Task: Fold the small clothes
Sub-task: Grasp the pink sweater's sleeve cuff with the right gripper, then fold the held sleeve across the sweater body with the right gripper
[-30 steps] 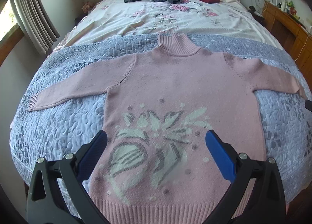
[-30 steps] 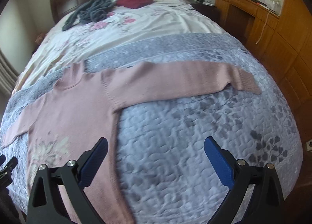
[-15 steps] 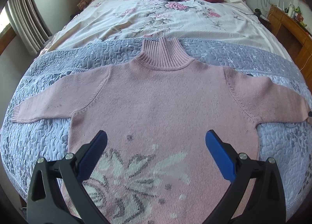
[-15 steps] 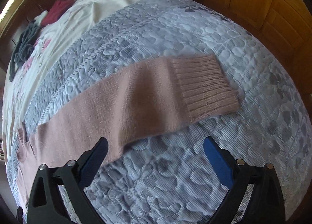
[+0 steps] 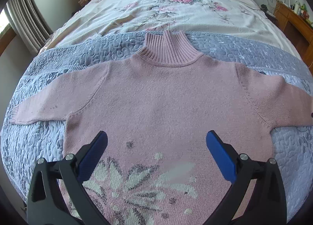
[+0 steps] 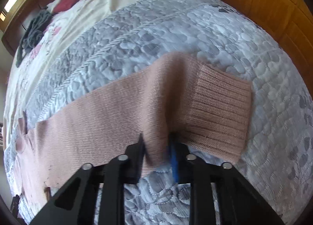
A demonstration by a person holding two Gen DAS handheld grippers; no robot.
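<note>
Quilted bed (image 5: 50, 146) carries the sweater (image 5: 168, 107) flat, collar toward 12 o'clock. Left tool (image 5: 156, 144) hovers wide; right tool (image 6: 156, 146) pinches the sleeve (image 6: 117, 111). Likely next: fold it across.

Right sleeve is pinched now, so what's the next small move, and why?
Probably lift the right gripper a little and carry the sleeve inward across the sweater. It is shut on the sleeve just short of the ribbed cuff, the sweater lies flat, and the left gripper is open above the chest.
</note>
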